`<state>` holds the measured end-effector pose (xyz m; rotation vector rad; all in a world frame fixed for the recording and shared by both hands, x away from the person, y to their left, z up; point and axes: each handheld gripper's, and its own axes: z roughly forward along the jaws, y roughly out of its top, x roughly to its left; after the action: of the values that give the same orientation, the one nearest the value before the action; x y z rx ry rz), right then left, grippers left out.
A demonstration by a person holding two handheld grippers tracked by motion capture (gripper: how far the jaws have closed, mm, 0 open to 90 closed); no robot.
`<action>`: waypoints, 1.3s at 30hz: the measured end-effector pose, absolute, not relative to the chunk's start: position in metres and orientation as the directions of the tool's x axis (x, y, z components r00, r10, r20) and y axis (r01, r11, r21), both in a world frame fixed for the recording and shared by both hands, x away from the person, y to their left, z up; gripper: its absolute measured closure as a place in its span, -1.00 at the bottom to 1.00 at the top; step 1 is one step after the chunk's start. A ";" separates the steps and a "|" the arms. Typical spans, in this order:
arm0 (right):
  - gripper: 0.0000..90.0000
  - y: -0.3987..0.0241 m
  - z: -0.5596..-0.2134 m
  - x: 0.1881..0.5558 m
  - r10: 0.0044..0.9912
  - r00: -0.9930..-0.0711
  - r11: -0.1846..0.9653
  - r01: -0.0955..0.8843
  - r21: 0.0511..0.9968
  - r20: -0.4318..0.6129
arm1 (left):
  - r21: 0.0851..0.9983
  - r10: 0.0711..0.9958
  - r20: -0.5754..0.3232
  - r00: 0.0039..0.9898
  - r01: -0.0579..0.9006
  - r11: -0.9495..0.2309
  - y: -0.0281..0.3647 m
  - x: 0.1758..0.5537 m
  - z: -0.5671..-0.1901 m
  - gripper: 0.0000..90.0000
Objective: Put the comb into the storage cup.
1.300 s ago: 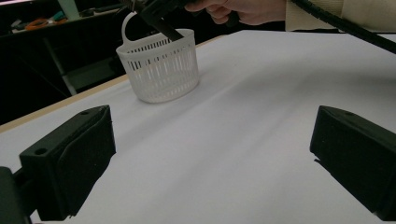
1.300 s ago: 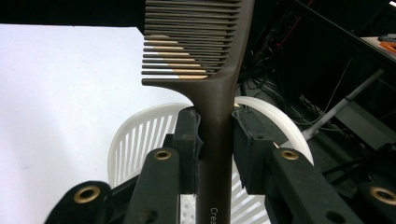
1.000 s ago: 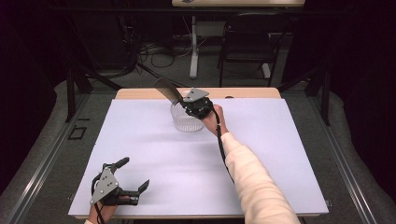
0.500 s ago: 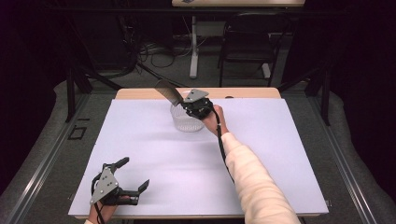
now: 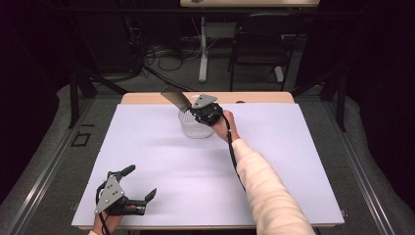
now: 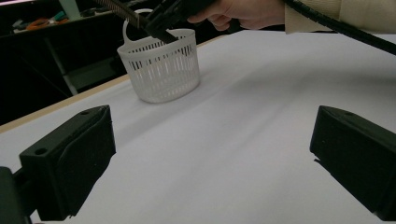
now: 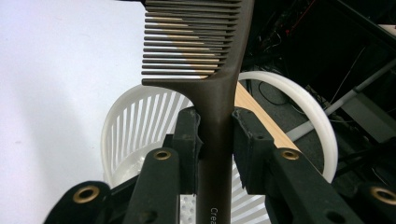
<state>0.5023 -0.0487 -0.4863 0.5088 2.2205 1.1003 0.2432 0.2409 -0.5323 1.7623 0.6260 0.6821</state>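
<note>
Table [image 5: 293, 161]: wide, covered in a white sheet, with a strip of bare wood showing along the far edge. It carries every item below.

Basket [image 5: 195, 127]: white plastic, round, slotted walls, open top, with a hoop handle standing at its far rim. It sits near the far edge, about mid-width, upright on the sheet. In the left gripper view it stands [image 6: 161, 70] well ahead of that gripper, with the comb-holding tool reaching in over its rim.

Right gripper [image 5: 205, 113]: held out at arm's length over the basket mouth. Jaws are narrow, clamped on the handle of the comb, one pad on each flat side.

Left gripper [image 5: 139, 183]: resting near the front left corner of the table, well apart from the basket. Jaws are wide, nothing between them; bare sheet lies in the gap.

Comb [image 7: 205, 51]: dark brown, fine-toothed, with a long plain handle. Its long axis runs in line with the right jaws, the toothed end projecting beyond them up and away toward the far-left, the handle end pointing back down toward the basket interior. Judged relation: the comb hangs directly above the open basket, so the right hand is the one placed to lower or release it there; the left is far off.
</note>
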 end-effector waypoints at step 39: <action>-0.29 -0.059 -0.474 0.497 0.595 -0.762 0.562 0.167 0.810 -0.256 | 0.960 0.705 0.139 0.695 0.080 -0.268 0.241 0.243 -0.532 -1.00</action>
<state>0.4966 -0.0595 -0.4738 0.6113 2.2861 1.1097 0.2434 0.2410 -0.5323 1.7617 0.6272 0.6820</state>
